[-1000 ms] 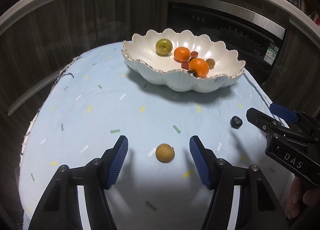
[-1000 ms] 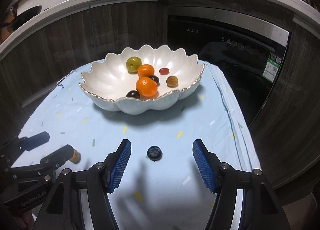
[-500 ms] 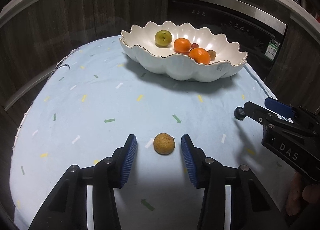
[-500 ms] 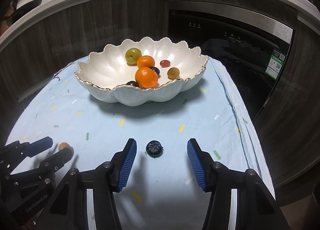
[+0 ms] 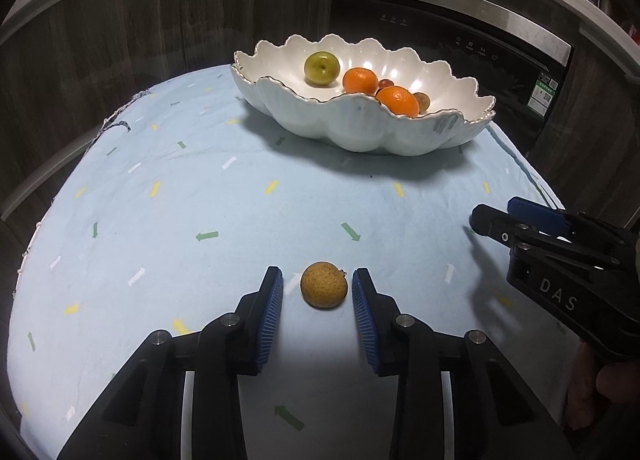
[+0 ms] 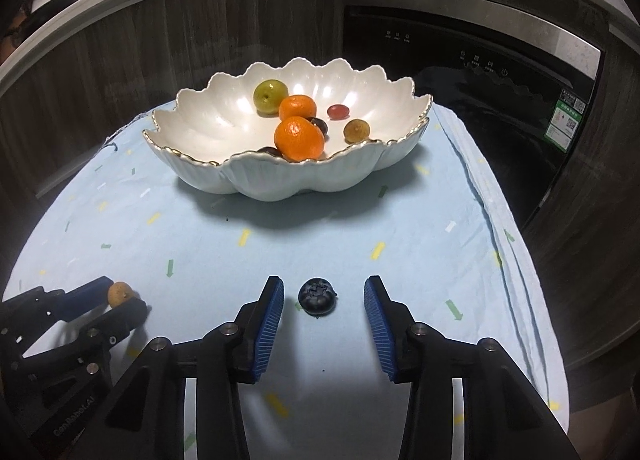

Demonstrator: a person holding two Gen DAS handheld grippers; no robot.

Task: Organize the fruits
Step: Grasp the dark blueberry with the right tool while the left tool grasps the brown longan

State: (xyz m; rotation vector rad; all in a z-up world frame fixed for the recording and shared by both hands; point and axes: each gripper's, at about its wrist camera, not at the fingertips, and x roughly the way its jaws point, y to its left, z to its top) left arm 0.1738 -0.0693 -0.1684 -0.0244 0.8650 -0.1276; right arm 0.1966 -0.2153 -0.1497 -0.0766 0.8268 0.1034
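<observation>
A small tan longan (image 5: 323,290) lies on the light blue cloth between the blue pads of my left gripper (image 5: 317,302), whose jaws are closing; narrow gaps still show on both sides of the fruit. A dark blueberry (image 6: 317,296) rests between the pads of my right gripper (image 6: 323,304), also closing, with clear gaps either side. Behind them stands a white scalloped bowl (image 5: 360,126) holding two oranges, a green fruit and some grapes. The right gripper (image 5: 496,216) shows at the right of the left wrist view; the left gripper (image 6: 120,298) with the longan (image 6: 119,293) shows at lower left of the right wrist view.
The cloth (image 6: 400,220) covers a rounded table that drops off at the right edge. Dark wooden cabinets and a black built-in appliance (image 6: 480,72) stand behind the table. A person's hand (image 5: 608,384) holds the right gripper at the lower right.
Both grippers have narrowed their jaws around their fruits, the left around the longan, the right around the blueberry. The right gripper has sunk slightly toward the cloth.
</observation>
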